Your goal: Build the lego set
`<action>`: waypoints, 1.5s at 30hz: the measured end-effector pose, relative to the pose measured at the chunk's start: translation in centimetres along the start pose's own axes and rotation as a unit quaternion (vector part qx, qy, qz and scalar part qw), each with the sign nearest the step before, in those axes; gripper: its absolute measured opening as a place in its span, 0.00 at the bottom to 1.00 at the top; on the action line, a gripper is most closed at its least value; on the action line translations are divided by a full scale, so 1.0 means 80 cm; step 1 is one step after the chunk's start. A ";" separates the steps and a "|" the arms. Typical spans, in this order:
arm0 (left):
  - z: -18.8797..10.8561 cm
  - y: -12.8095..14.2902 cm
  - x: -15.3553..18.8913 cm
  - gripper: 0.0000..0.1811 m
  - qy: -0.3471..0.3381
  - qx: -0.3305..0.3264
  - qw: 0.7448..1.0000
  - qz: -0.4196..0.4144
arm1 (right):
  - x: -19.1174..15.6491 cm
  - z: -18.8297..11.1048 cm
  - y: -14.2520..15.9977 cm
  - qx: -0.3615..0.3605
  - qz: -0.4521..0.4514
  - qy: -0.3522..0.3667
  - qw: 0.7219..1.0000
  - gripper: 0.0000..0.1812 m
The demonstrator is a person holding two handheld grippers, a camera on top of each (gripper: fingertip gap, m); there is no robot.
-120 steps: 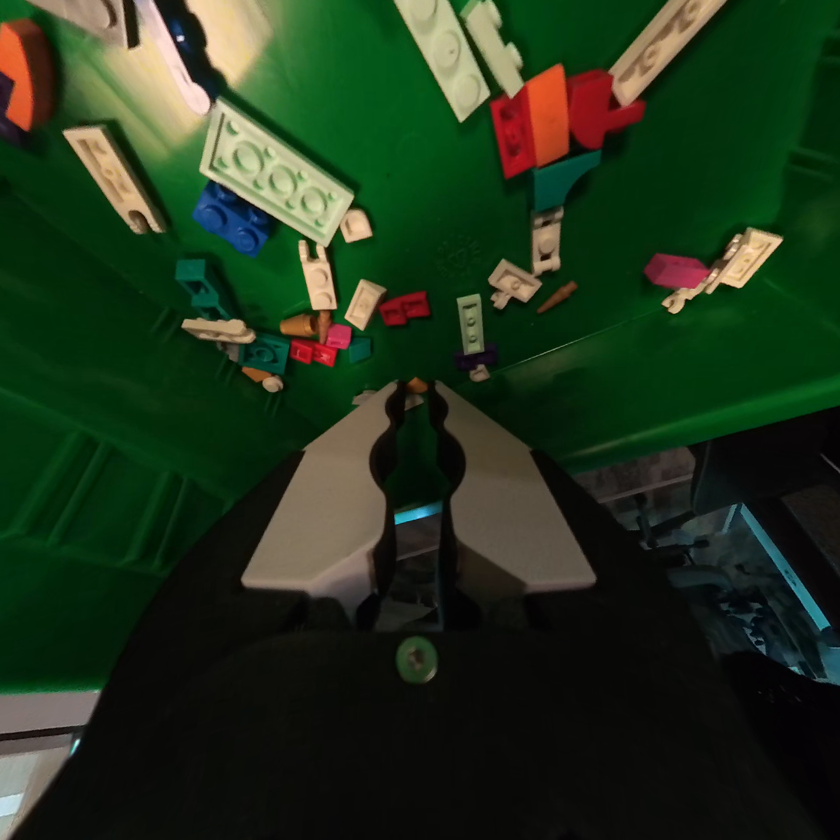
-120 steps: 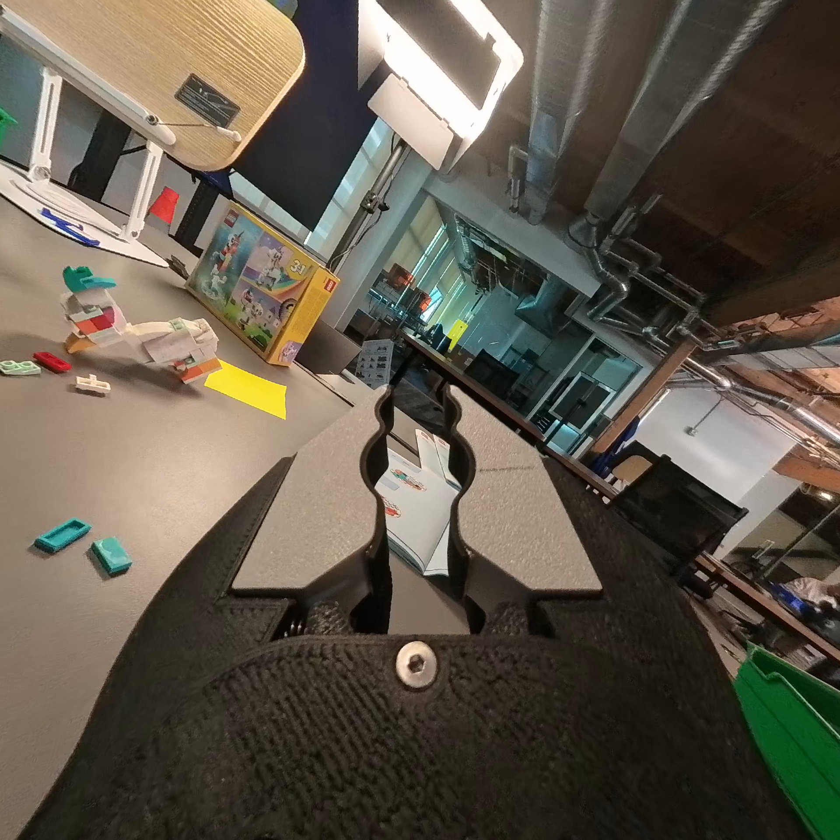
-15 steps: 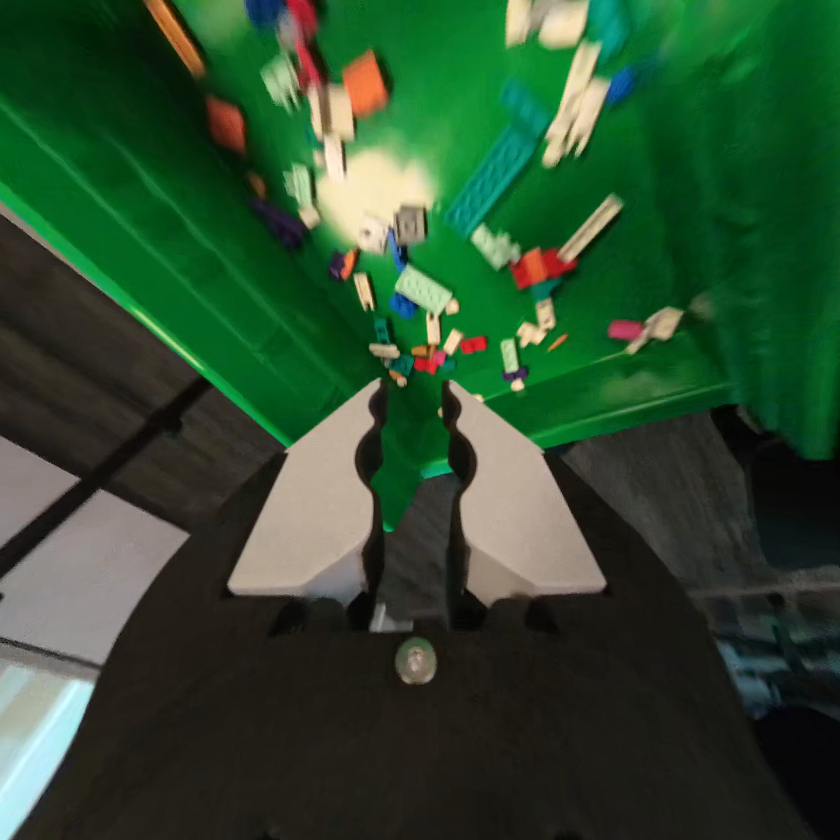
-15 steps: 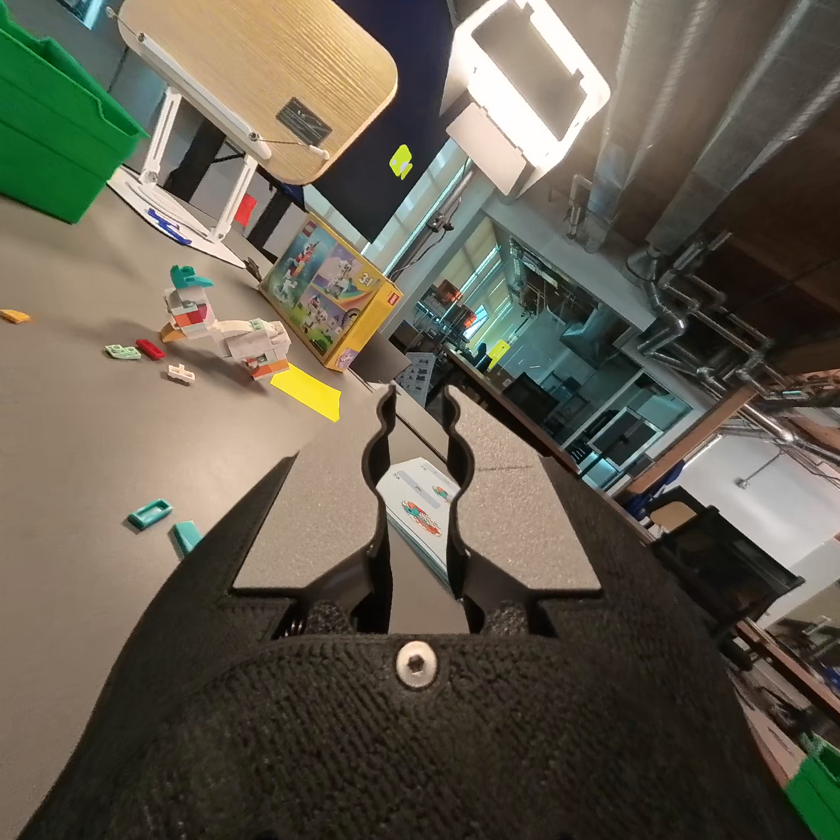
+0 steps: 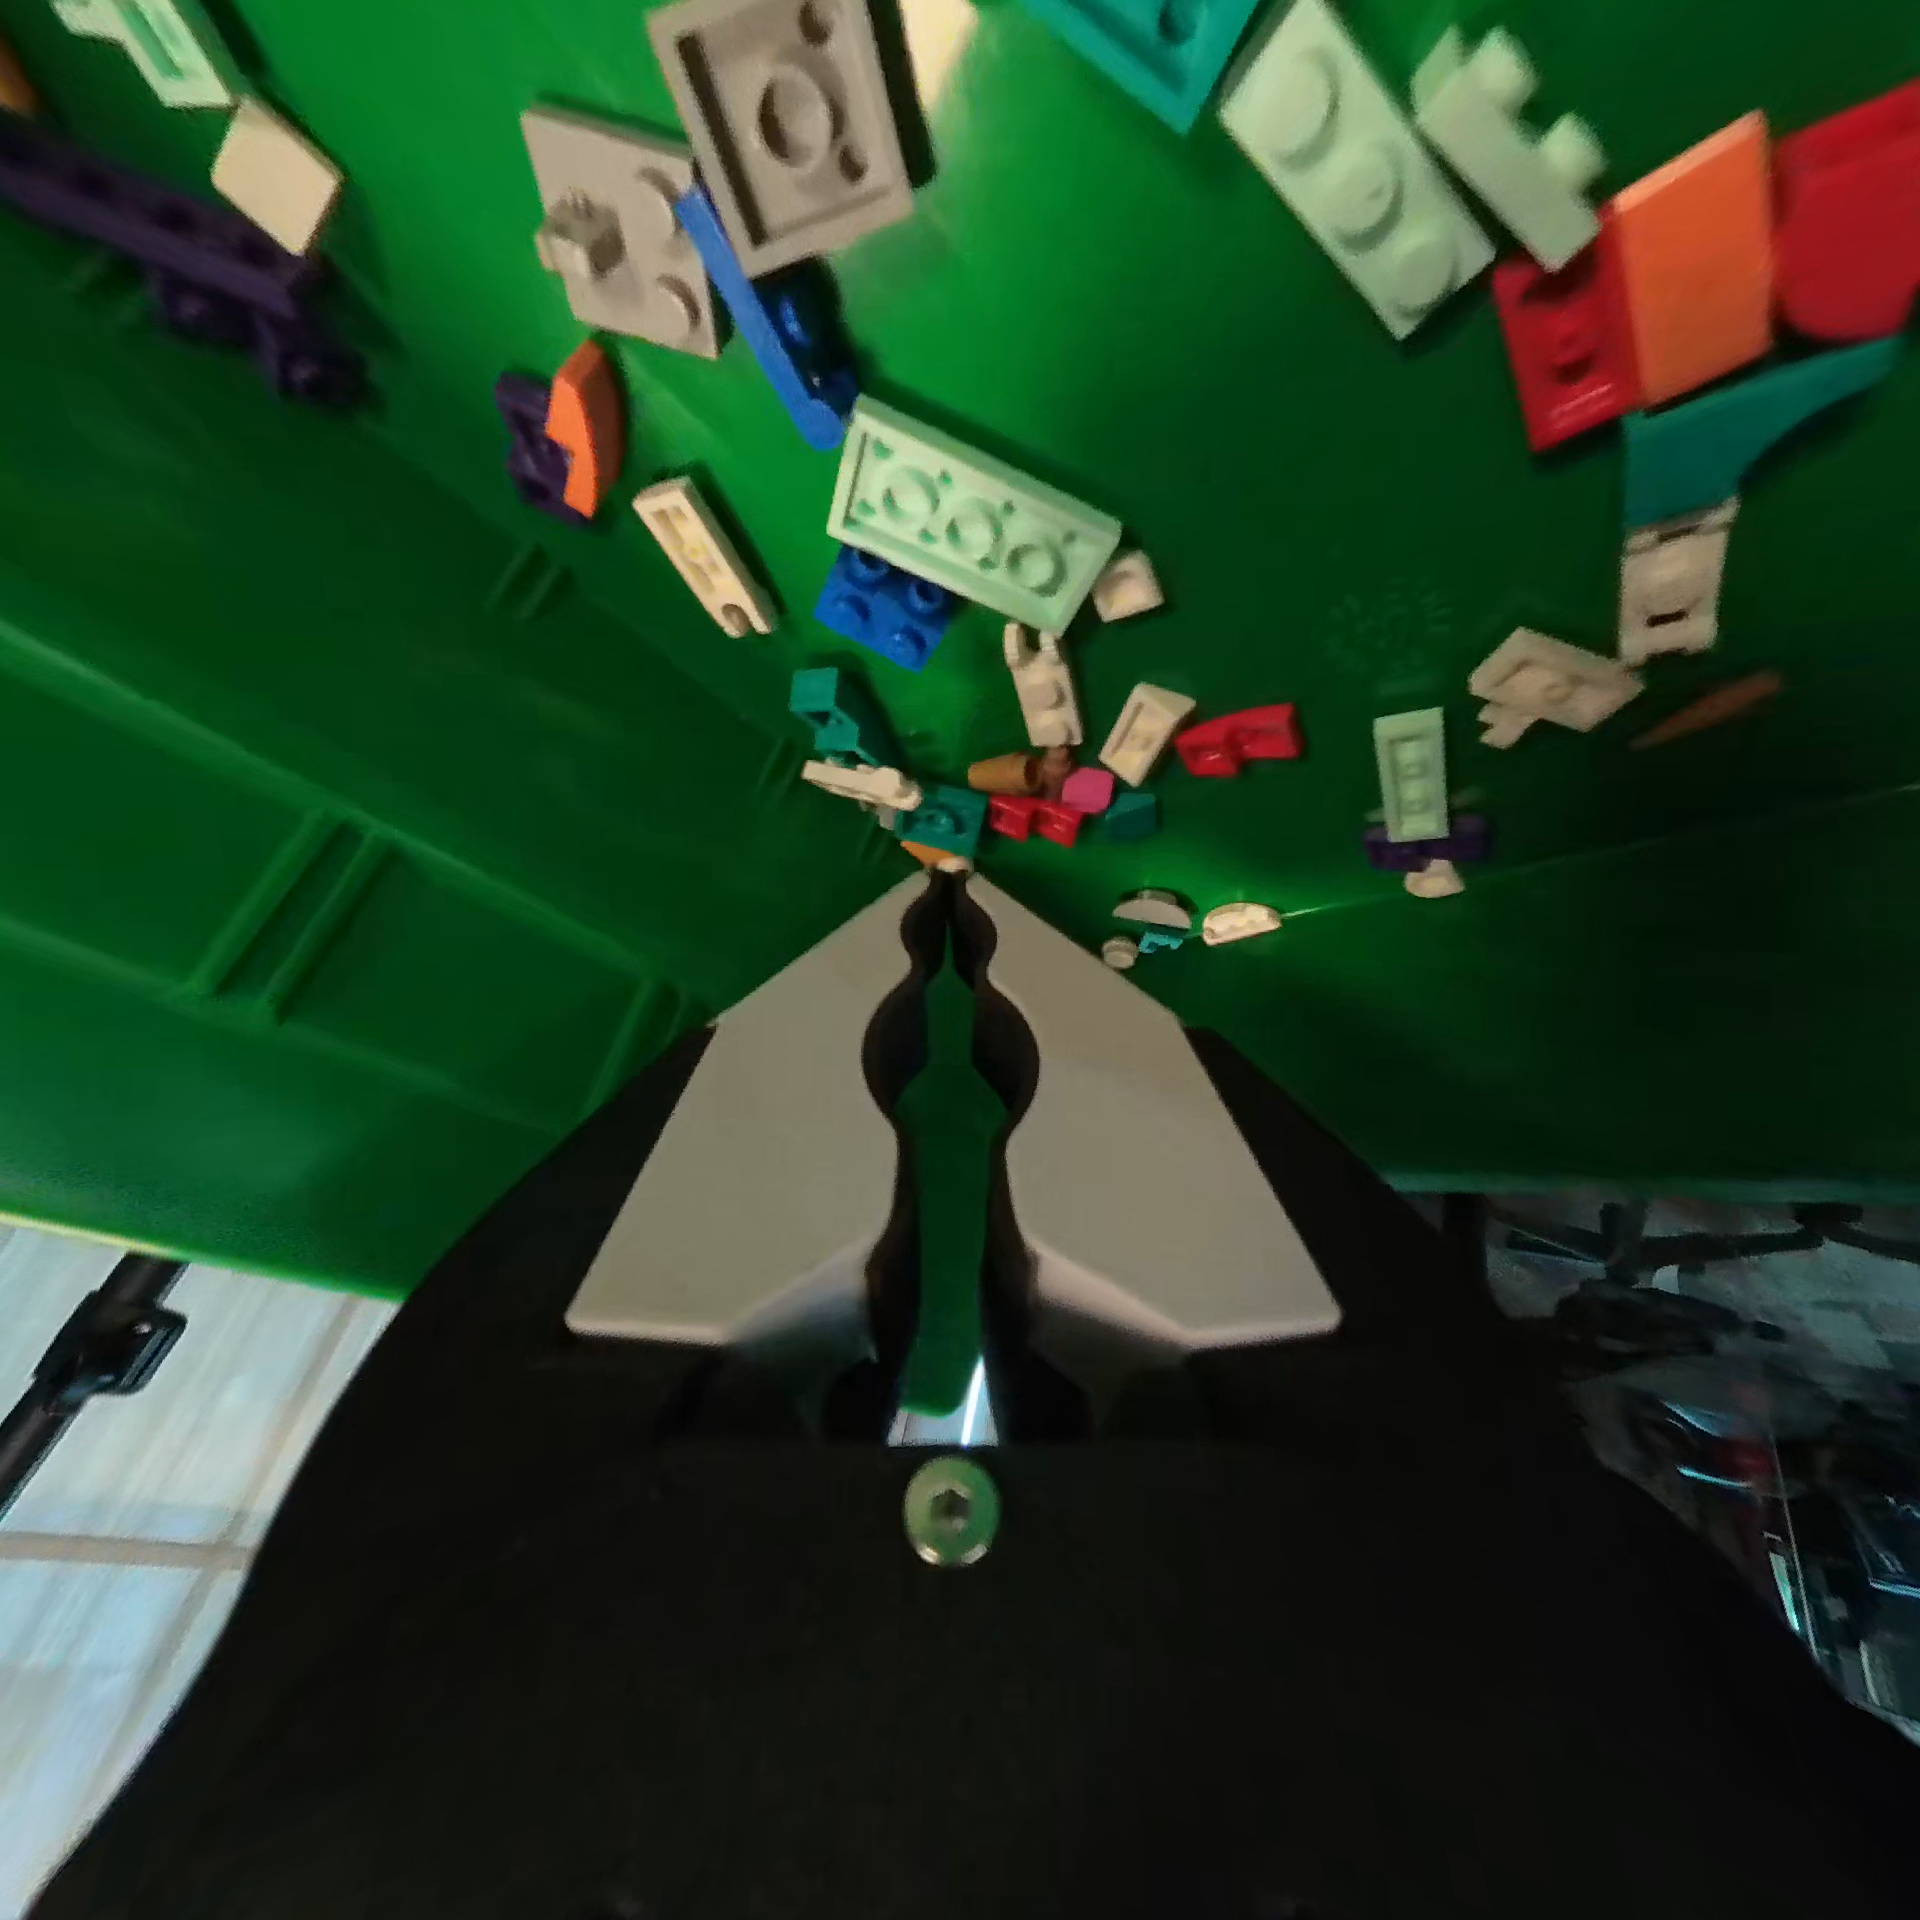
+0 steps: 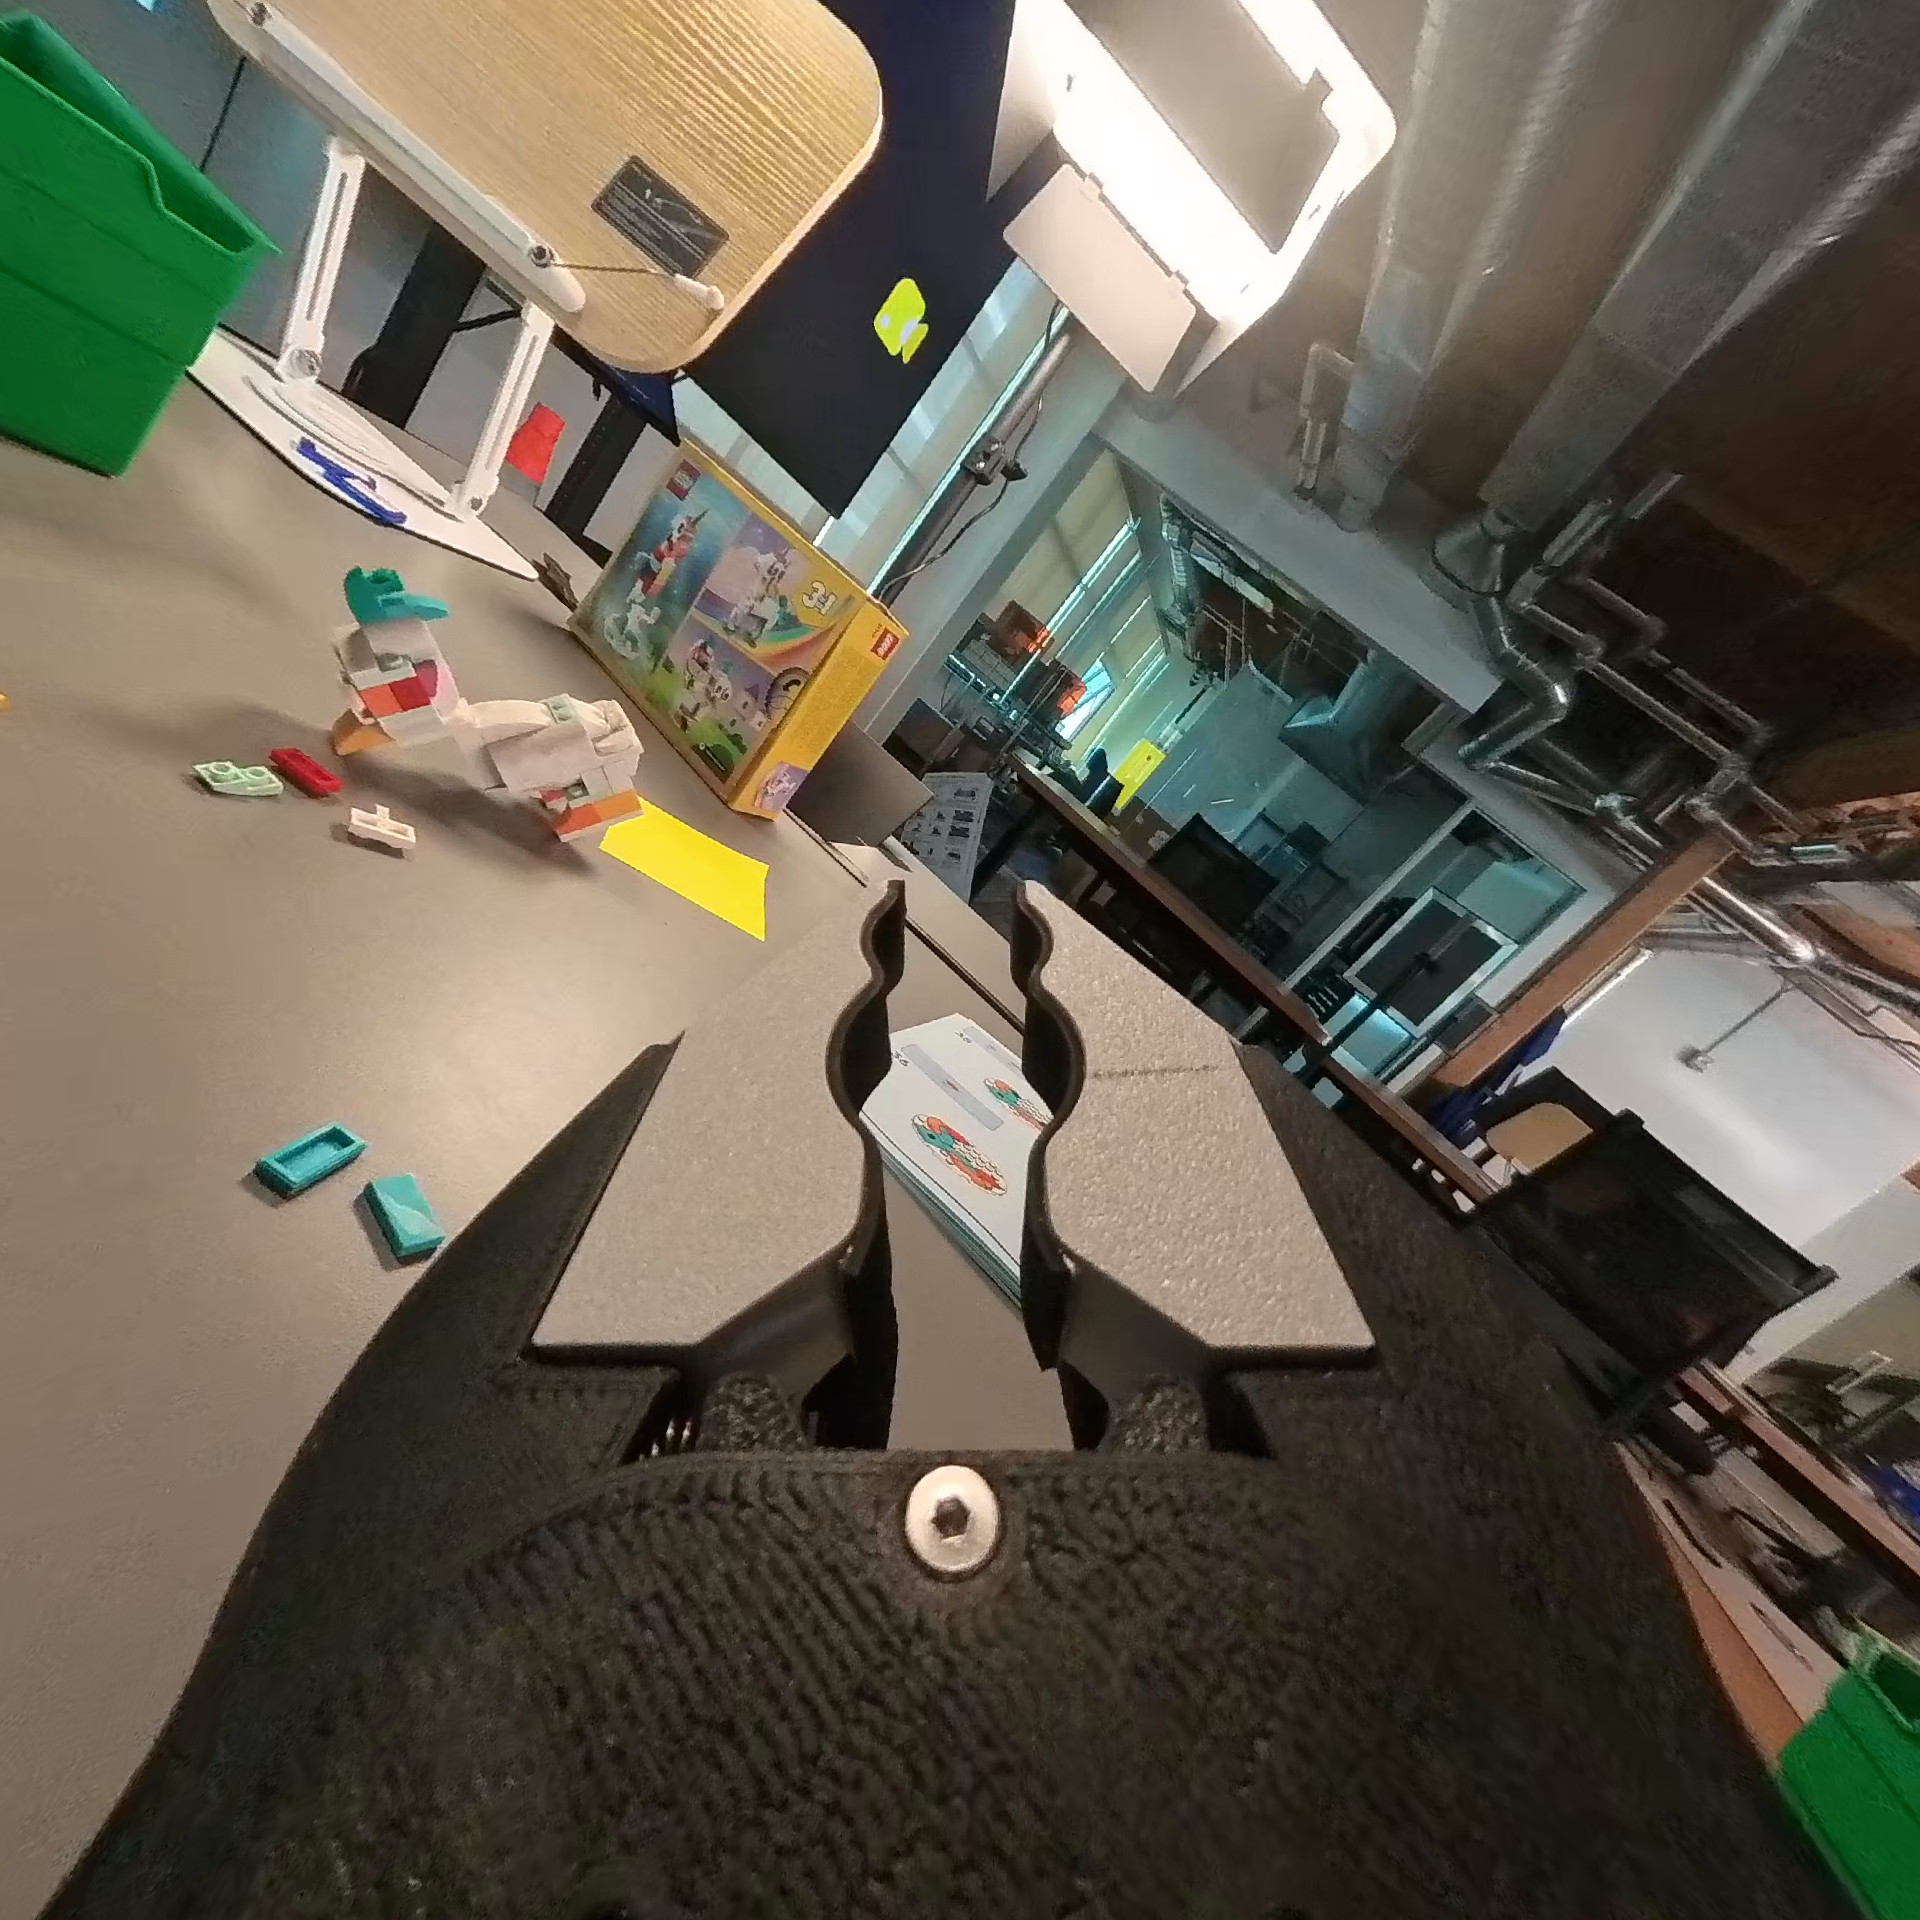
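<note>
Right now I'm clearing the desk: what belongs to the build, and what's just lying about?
Build: loose bricks in green bin; half-built model; teal pieces; booklet; set box.
Lying about: yellow paper; wooden stand.

Grey table (image 6: 312,1039): green bin (image 6: 94,301) far left, white stand base (image 6: 343,457), lego box (image 6: 738,665), part-built white model (image 6: 488,727), yellow sheet (image 6: 691,868), instruction booklet (image 6: 956,1143), 2 teal pieces (image 6: 348,1179), mint plate (image 6: 237,777) touching red plate (image 6: 304,772), small white piece (image 6: 380,828).
</note>
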State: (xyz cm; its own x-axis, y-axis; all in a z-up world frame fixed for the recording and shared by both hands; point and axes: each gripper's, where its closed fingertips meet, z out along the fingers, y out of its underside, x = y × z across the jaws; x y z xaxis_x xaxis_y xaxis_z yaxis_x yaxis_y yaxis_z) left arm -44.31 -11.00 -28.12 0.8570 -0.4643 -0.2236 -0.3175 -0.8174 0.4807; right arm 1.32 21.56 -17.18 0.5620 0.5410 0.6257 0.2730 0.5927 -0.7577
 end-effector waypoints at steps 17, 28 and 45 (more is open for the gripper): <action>0.000 0.001 -0.004 0.07 0.029 0.007 0.999 -0.018 | -0.001 -0.001 -0.002 0.003 0.000 -0.004 1.000 0.10; 0.010 -0.002 0.014 0.12 0.092 0.000 0.993 -0.072 | -0.002 -0.002 -0.003 0.005 -0.001 -0.006 1.000 0.10; 0.007 -0.004 -0.009 0.00 0.041 0.011 0.996 -0.074 | -0.004 -0.002 -0.006 0.008 -0.006 -0.009 1.000 0.10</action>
State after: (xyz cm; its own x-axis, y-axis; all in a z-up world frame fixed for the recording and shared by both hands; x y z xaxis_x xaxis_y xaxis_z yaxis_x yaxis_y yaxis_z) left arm -45.01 -10.61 -28.56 0.9250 -0.3091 -0.2209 -0.1924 -0.8824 0.4293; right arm 1.17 21.02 -17.06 0.5455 0.5443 0.6373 0.2663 0.6084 -0.7476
